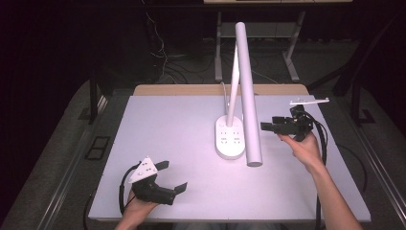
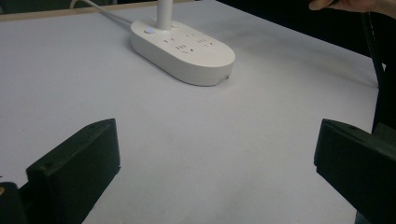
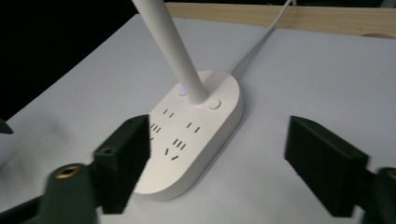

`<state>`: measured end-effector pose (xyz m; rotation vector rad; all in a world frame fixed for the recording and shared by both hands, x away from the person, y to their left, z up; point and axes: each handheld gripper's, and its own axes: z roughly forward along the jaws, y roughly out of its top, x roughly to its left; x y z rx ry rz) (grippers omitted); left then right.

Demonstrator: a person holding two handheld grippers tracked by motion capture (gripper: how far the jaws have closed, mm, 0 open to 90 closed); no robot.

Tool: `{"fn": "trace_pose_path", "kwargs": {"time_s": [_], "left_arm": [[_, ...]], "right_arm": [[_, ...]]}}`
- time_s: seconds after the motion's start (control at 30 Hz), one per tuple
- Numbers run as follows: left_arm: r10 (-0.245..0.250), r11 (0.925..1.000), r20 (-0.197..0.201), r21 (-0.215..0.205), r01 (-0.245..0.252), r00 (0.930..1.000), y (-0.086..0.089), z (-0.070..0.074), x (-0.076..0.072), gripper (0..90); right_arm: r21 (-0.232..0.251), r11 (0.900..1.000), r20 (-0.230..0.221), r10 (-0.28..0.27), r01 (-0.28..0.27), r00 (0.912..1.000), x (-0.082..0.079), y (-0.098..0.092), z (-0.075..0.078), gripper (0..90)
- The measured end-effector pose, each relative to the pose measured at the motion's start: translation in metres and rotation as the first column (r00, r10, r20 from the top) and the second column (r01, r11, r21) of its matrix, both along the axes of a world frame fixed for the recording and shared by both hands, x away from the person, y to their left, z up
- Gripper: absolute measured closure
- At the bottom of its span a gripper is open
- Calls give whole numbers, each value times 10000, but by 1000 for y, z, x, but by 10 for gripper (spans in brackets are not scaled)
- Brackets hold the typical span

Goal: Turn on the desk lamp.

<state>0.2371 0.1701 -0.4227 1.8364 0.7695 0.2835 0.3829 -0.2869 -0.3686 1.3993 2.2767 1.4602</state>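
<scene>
One white lamp (image 1: 242, 91), oval socketed base (image 3: 196, 130), both tongs (image 1: 172, 177) (image 1: 266, 126) apart, empty.

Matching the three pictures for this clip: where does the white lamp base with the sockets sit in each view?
High view: lamp base at table centre, right of middle, under the lamp head.
Left gripper view: lamp base at upper centre, beyond the open jaws.
Right gripper view: lamp base at centre, close, between the open jaws.
Shared landmark: the white stem rising from the base's far end.
</scene>
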Motion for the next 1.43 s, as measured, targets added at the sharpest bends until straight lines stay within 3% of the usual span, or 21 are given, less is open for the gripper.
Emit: {"fn": "trace_pose_path", "kwargs": {"time_s": [0.1, 0.43, 0.83, 1.17, 1.43], "left_arm": [[-8, 10000, 6, 2, 8, 10000, 0, 0, 0, 0], [8, 10000, 17, 4, -8, 10000, 0, 0, -1, 0], [4, 10000, 17, 60, -4, 10000, 0, 0, 0, 0], [26, 10000, 13, 65, -26, 10000, 0, 0, 0, 0], [47, 10000, -30, 43, -47, 10000, 0, 0, 1, 0]], "right_arm": [[6, 9999, 132, 102, -102, 9999, -14, -1, 2, 2], [-15, 9998, 339, 187, -187, 9992, -43, -3, 2, 1], [-38, 9998, 341, 221, -220, 9992, -82, -10, -19, 2], [41, 9997, 441, 220, -222, 9988, -121, -10, -46, 2], [-326, 9990, 720, 332, -309, 9969, -136, -5, -51, 2]]}}
